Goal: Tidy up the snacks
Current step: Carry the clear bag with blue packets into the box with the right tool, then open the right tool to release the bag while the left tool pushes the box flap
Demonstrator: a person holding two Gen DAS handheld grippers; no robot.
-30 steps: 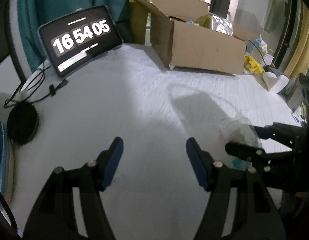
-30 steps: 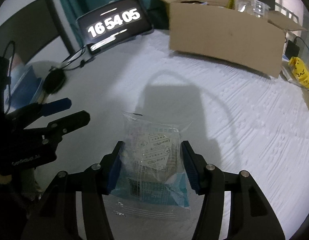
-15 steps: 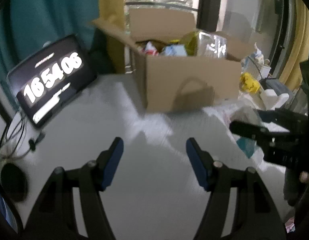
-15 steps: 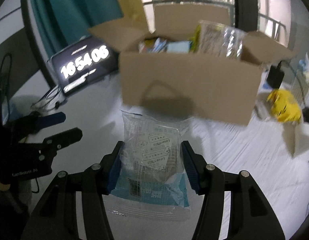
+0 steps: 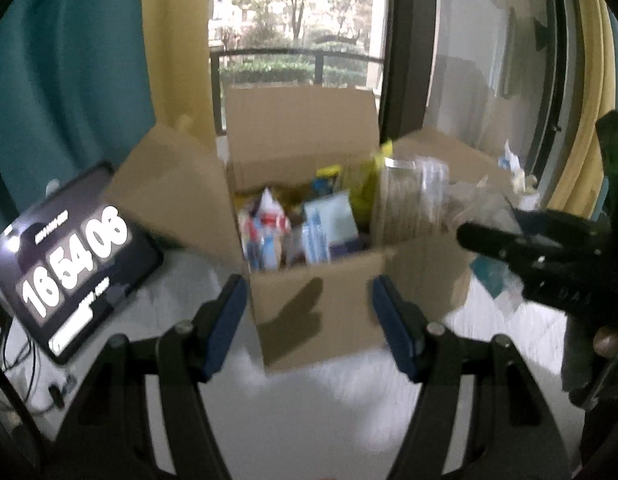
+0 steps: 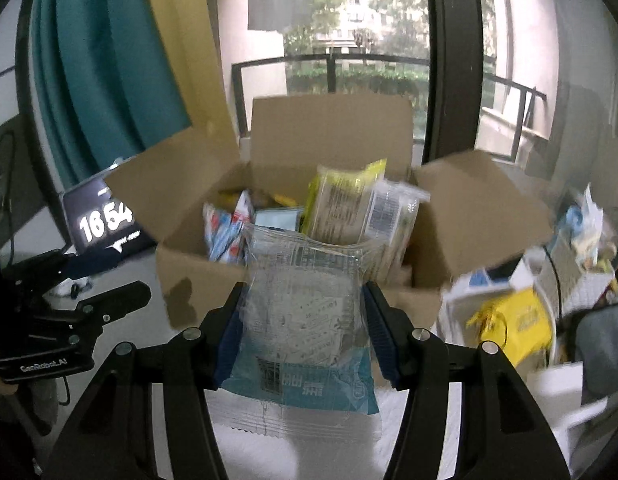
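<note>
My right gripper (image 6: 305,322) is shut on a clear snack packet with a blue bottom band (image 6: 305,320) and holds it in the air just in front of the open cardboard box (image 6: 197,280). The box holds several snack packs, among them a yellow-green one (image 6: 341,200). My left gripper (image 5: 305,312) is open and empty, facing the box's near corner (image 5: 321,312). The right gripper with its packet shows at the right of the left wrist view (image 5: 549,256). The left gripper shows at the left of the right wrist view (image 6: 69,308).
A tablet showing a clock (image 5: 69,268) leans at the left of the box. Cables (image 5: 25,364) lie on the white table (image 5: 309,420). A yellow bag (image 6: 513,320) and other clutter lie to the right. Window and curtains stand behind.
Both grippers have risen and moved toward the box, which now fills the middle of both views. The right gripper still holds the packet. The left stays open.
</note>
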